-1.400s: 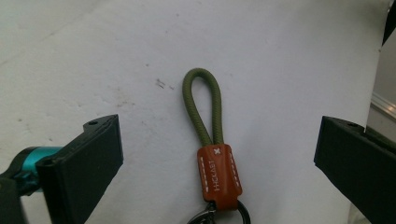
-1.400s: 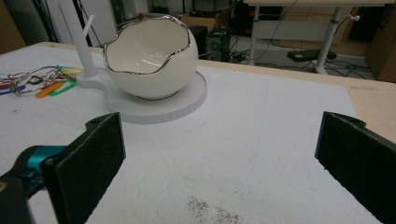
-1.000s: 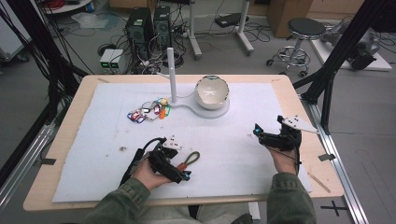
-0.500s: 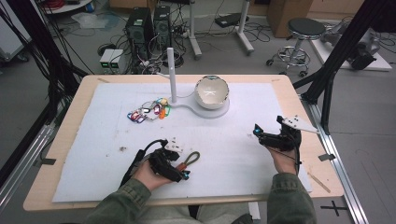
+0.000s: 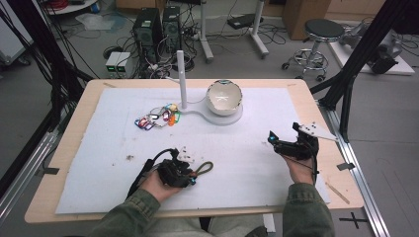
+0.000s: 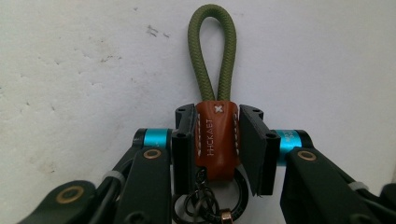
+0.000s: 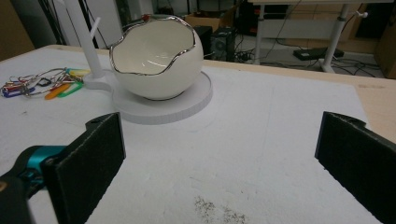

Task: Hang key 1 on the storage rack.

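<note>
A keychain with an olive rope loop, a brown leather wrap and dark metal rings lies on the white mat. My left gripper is shut on the leather wrap, with the rope loop sticking out past the jaws. In the high view the left gripper sits near the front of the mat and the keychain points to the right. My right gripper hovers at the right of the mat, open with nothing between its fingers. In its own view the right gripper faces the bowl.
A white egg-shaped bowl stands on a white base with an upright post. A bunch of coloured key tags lies left of the post. Dark crumbs dot the mat.
</note>
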A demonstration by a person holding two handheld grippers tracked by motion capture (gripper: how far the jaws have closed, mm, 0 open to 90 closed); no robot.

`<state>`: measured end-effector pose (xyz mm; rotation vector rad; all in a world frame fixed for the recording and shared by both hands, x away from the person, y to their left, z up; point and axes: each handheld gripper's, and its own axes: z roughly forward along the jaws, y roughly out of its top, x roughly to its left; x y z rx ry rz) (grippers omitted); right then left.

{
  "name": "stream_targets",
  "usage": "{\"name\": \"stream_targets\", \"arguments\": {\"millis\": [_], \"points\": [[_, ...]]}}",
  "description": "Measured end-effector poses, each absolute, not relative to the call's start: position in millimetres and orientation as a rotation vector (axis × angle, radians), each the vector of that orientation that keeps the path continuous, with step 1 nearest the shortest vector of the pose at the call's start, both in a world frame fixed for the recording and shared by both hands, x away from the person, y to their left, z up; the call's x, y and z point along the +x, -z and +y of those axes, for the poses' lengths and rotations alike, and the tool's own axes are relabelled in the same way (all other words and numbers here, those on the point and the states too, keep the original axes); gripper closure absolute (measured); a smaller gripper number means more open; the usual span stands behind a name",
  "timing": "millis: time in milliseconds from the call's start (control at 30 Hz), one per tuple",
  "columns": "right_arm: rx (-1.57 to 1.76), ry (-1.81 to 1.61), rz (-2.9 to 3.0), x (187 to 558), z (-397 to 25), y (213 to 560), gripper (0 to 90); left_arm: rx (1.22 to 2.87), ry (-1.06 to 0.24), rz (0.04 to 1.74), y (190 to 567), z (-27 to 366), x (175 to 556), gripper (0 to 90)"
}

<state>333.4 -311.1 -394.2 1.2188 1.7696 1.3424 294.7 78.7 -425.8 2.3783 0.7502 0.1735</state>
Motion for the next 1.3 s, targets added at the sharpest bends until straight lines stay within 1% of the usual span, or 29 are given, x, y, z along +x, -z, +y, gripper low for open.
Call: {"name": "stream_targets", "arguments": {"millis": [300,500,667,1300], "points": [[1.219,-1.336,1.773,333.6,-311.0,394.5,0.8,2.376,-0.163,0.745,424.8,81.1,295.9,70.8],[1.224,-1.335,1.754,332.5,-312.5,393.8,0.8,2.338,-0.126,0.745,421.7,85.4,297.2,71.4],[1.224,-1.337,1.75,332.6,-312.9,393.8,0.8,2.31,-0.119,0.754,417.1,90.8,298.7,71.5],[1.226,-1.354,1.749,332.8,-313.4,394.2,0.8,2.205,-0.155,0.815,387.7,119.9,309.0,71.4]]}}
